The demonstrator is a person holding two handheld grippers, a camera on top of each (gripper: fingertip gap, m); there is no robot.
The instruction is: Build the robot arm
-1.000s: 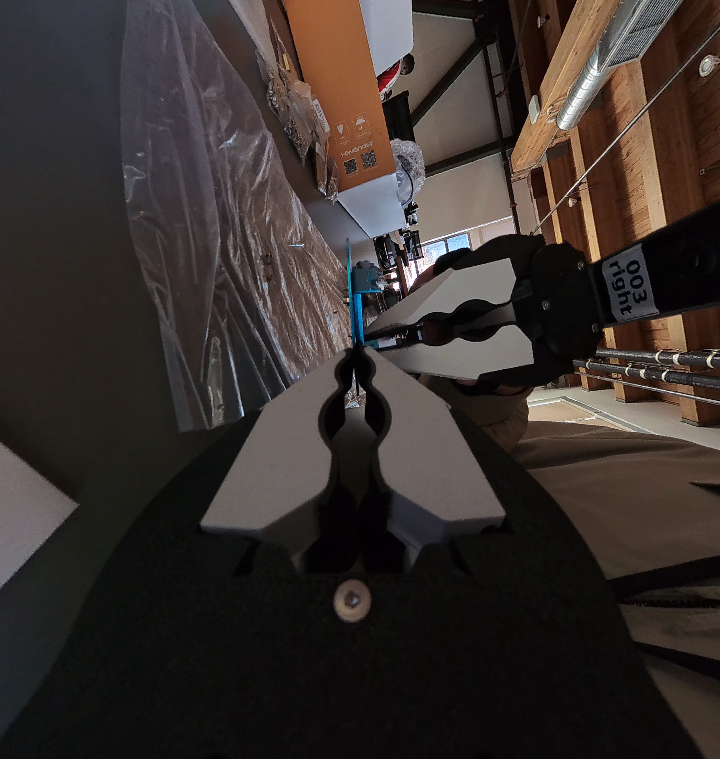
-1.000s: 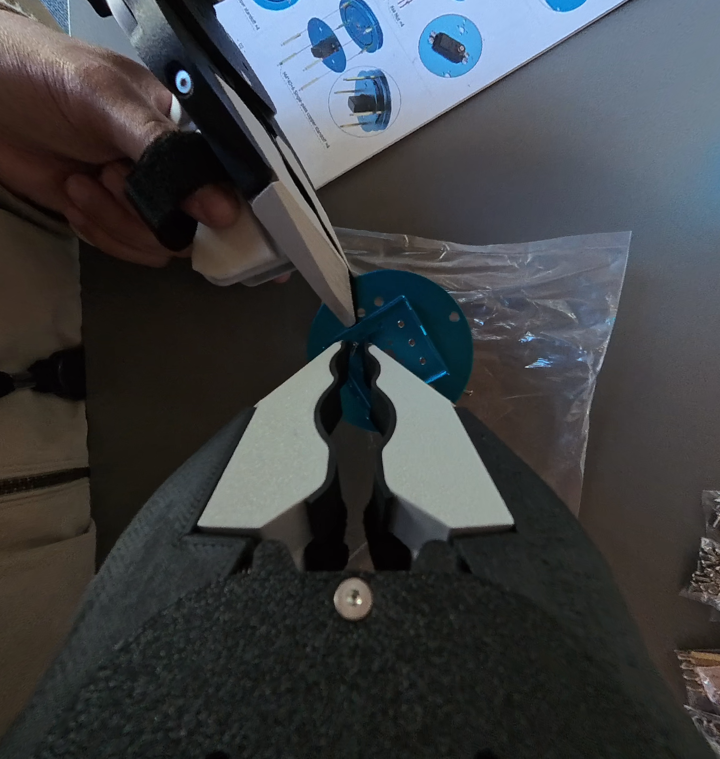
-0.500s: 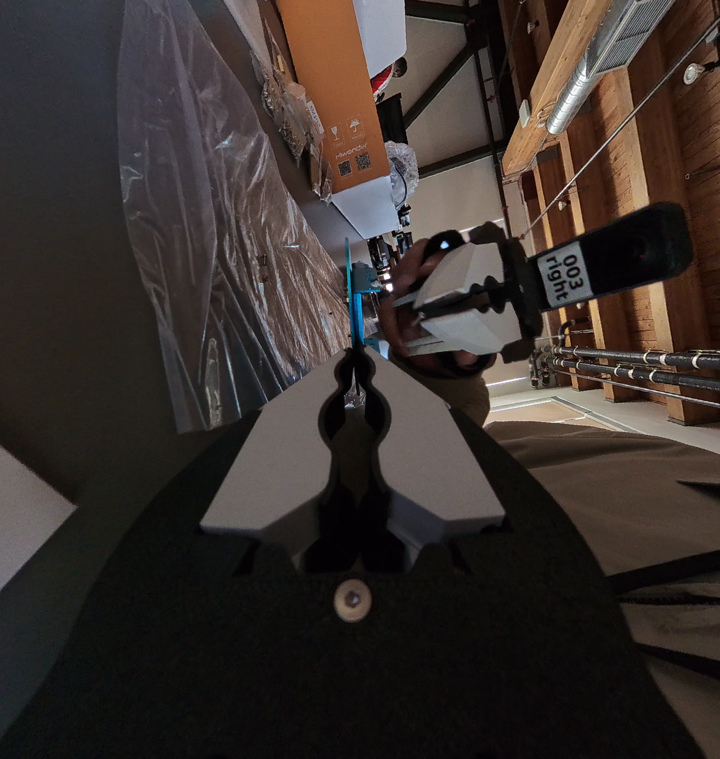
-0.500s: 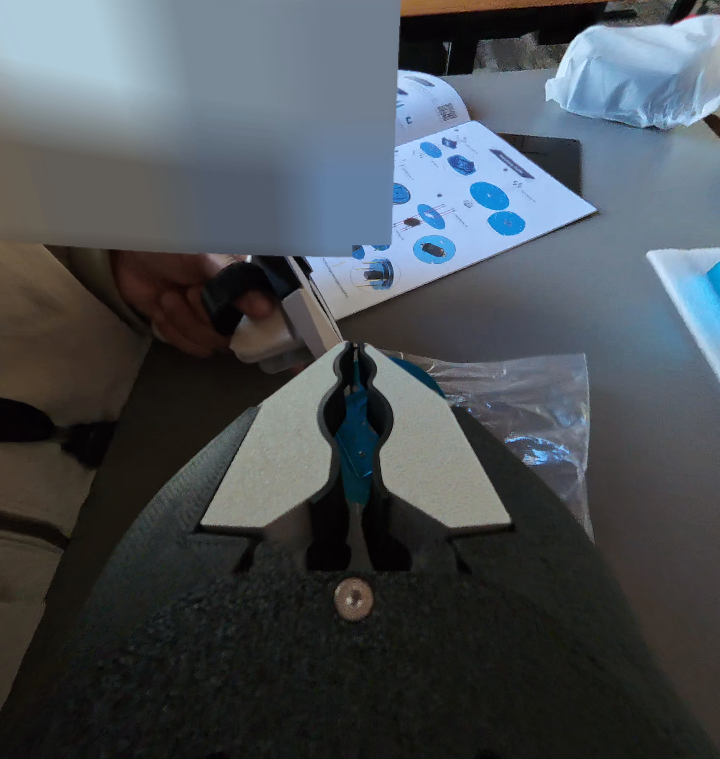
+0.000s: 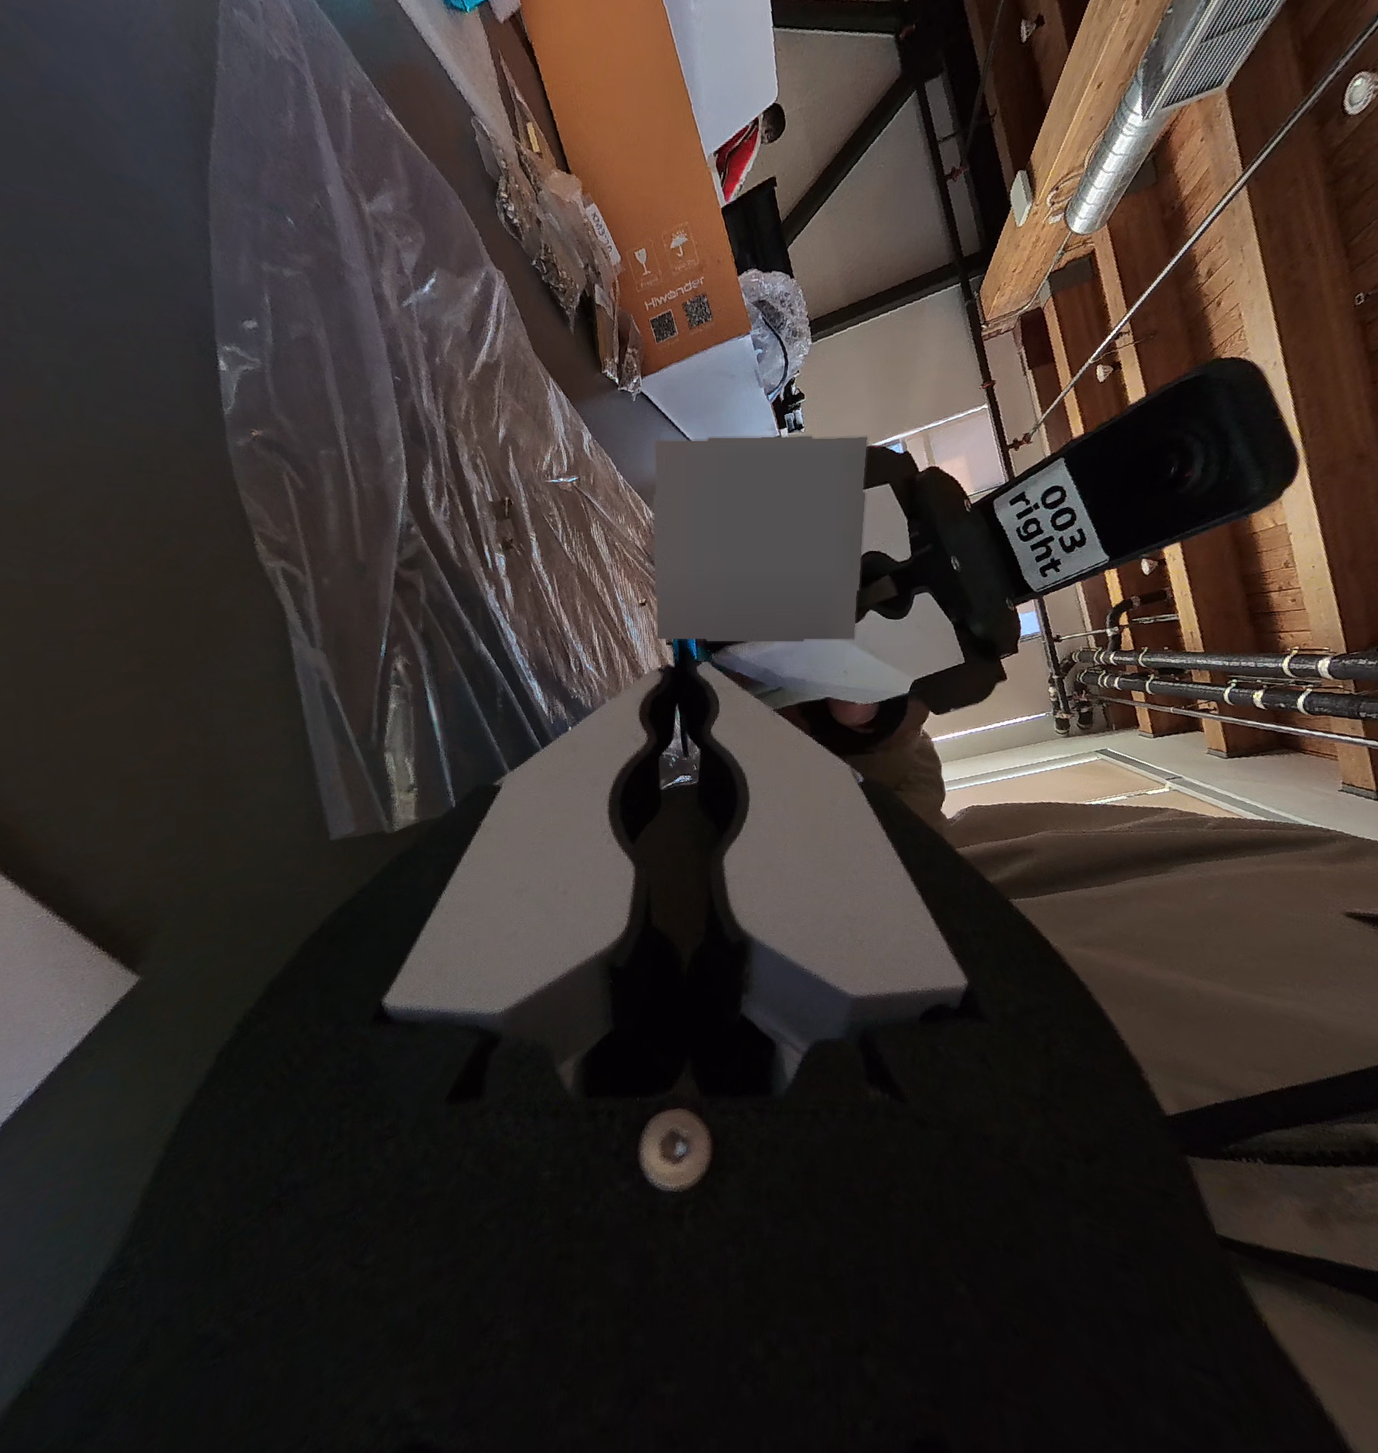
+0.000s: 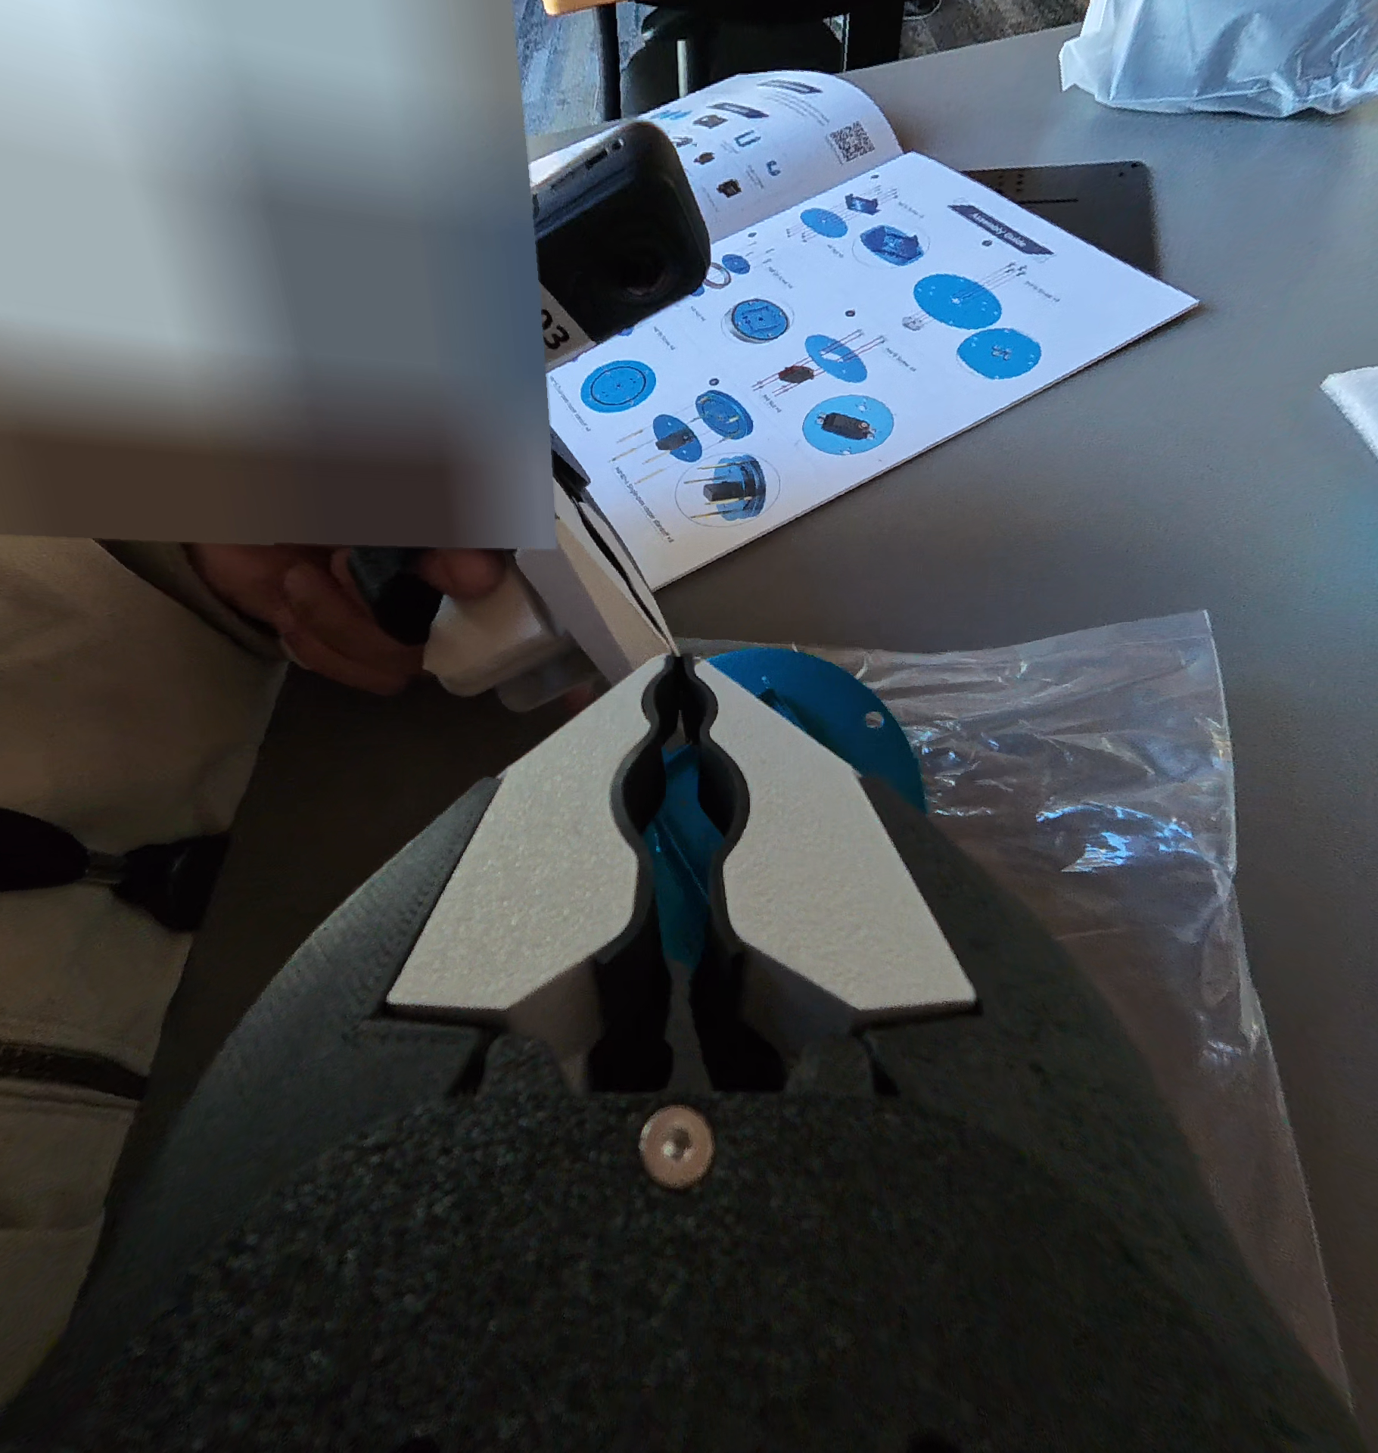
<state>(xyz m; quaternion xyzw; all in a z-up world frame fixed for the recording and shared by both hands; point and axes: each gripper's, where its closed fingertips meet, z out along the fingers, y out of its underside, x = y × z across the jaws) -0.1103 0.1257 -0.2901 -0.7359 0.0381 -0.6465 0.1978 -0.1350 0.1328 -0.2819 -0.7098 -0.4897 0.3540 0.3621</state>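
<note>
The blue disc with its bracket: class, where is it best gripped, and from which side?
Judging by its pose, grip the blue disc at its thin rim, edge-on from the side, as the left gripper does; the right gripper pinches the upright blue bracket, whose flat faces suit the jaws.

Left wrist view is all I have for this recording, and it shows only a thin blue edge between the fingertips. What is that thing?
Observer: The right wrist view shows a flat round blue metal disc with small holes. The left gripper pinches its rim.
Reviewer: Does the right gripper hold the same disc?
Observer: The right gripper is shut on a blue metal bracket at the disc's face. I cannot tell whether the two are fastened.
Reviewer: What lies beyond them?
Observer: An open white instruction booklet with blue diagrams lies on the grey table, behind the clear plastic bag.
</note>
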